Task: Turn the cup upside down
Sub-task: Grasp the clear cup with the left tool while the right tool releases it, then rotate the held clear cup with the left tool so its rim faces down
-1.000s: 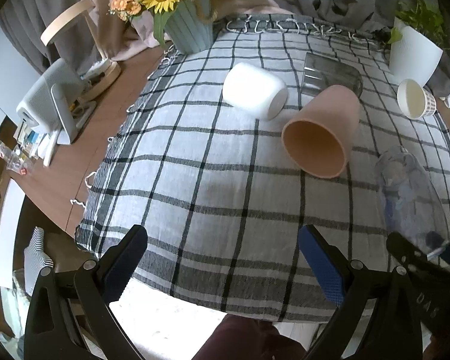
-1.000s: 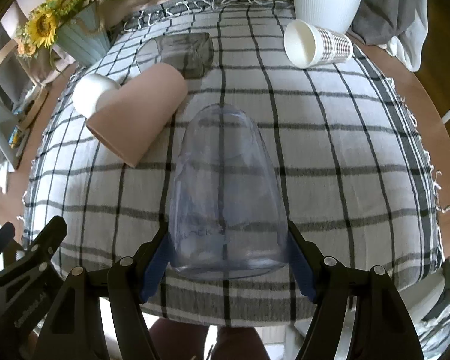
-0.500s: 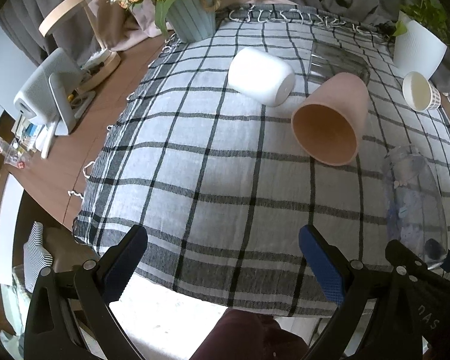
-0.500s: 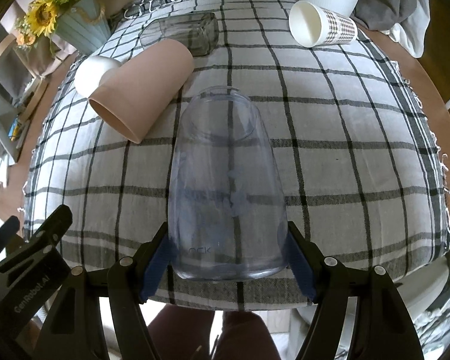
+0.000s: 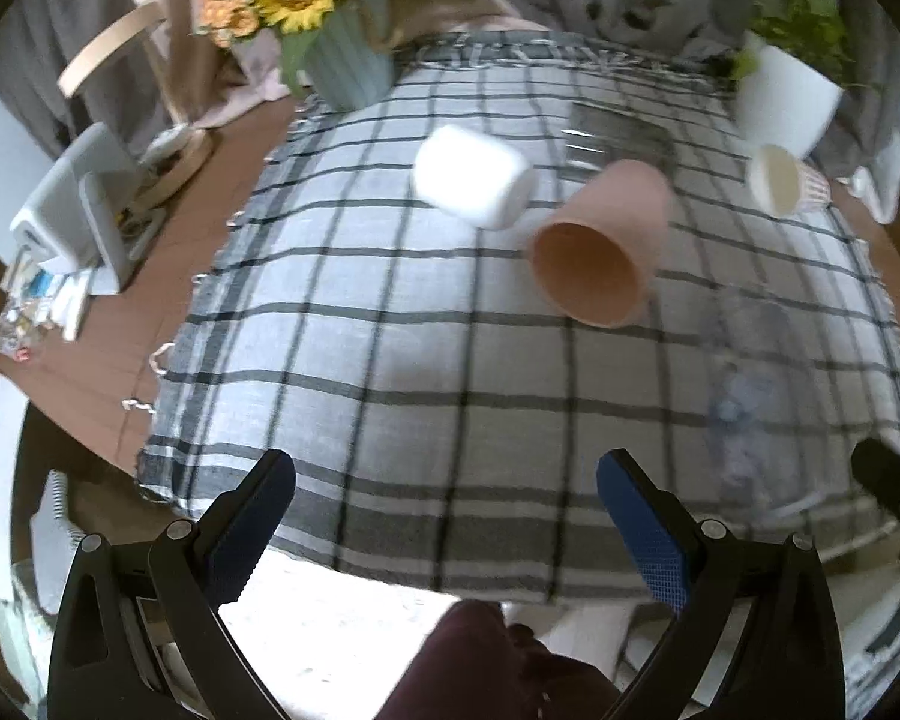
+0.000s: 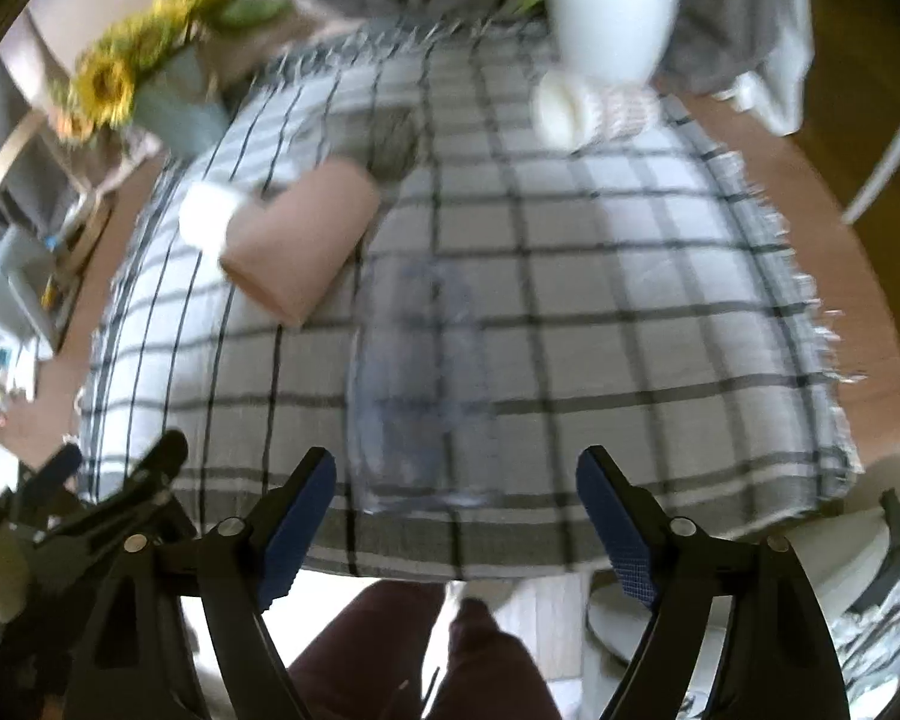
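A clear plastic cup (image 6: 417,384) stands mouth-down on the checked cloth near the table's front edge, blurred by motion. It also shows in the left wrist view (image 5: 756,402) at the right. My right gripper (image 6: 456,510) is open, its fingers apart from the cup and drawn back toward the table edge. My left gripper (image 5: 447,516) is open and empty over the front edge of the cloth.
A pink cup (image 5: 600,246) and a white mug (image 5: 471,177) lie on their sides mid-table. A paper cup (image 5: 780,180), a glass container (image 5: 615,132), a white plant pot (image 5: 786,99) and a sunflower vase (image 5: 348,66) stand farther back.
My right gripper has opened and let go of the clear cup, then pulled back. The cup now stands on the cloth. My left gripper has also drawn back a little.
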`<state>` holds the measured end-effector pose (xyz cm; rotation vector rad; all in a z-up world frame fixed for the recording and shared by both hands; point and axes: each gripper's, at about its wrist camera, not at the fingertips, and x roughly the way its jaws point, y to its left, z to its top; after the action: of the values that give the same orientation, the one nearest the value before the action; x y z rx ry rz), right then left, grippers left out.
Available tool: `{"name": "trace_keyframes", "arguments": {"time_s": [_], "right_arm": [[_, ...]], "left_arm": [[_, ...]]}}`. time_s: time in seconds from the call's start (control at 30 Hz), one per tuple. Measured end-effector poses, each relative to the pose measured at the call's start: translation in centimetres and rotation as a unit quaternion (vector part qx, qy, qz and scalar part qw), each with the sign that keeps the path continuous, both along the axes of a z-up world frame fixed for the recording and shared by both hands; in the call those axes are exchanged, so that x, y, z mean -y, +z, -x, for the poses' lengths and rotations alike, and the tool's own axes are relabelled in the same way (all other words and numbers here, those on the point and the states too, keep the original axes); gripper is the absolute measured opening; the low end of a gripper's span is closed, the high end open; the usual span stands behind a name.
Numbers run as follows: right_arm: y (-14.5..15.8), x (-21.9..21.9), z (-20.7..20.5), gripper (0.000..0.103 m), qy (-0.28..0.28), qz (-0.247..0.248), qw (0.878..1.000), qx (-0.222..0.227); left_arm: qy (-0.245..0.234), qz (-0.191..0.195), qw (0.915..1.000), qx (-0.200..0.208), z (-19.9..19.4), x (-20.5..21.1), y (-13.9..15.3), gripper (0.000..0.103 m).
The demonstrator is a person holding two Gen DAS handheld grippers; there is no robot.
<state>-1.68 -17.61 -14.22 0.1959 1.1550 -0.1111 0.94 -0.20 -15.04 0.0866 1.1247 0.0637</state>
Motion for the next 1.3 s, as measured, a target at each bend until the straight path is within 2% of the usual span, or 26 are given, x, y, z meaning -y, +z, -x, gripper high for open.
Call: {"name": "trace_keyframes", "arguments": {"time_s": [0.1,0.23,0.53,0.77,1.03,1.13,1.2,1.3], "right_arm": [[1.7,1.7,1.0,0.085,-0.029,0.008,0.999,0.014],[2.5,3.6,2.2,0.085,-0.059,0.008,0.998,0.016],[1.3,8.1,5.4,0.085,-0.133,0.023,0.991,-0.006],[-0.5,11.0,7.5,0.085,-0.188,0.032,0.981,-0.038],[-2.0,11.8,8.1,0.085,-0.203,0.027,0.977,-0.059],[-2.6,11.5,7.9,0.085,-0.199,0.025,0.978,-0.065],[-2.9,11.3,7.7,0.085,-0.194,0.023,0.978,-0.067],[-3.1,11.2,7.4,0.085,-0.190,0.018,0.979,-0.070]], "left_arm": [[-0.026,0.026,0.9993,-0.006,0.7,1.3,0.7,0.103],[-0.069,0.053,0.9961,-0.010,1.5,3.8,1.5,0.103],[-0.140,0.089,0.9858,-0.023,2.1,9.1,0.2,0.103],[-0.158,0.082,0.9831,-0.044,1.1,12.1,-2.6,0.098],[-0.156,0.079,0.9832,-0.053,0.3,13.1,-4.1,0.095],[-0.157,0.080,0.9829,-0.053,0.0,13.4,-4.3,0.090],[-0.161,0.085,0.9816,-0.057,-0.1,13.5,-4.4,0.081],[-0.173,0.083,0.9798,-0.056,0.0,13.7,-4.3,0.076]]}}
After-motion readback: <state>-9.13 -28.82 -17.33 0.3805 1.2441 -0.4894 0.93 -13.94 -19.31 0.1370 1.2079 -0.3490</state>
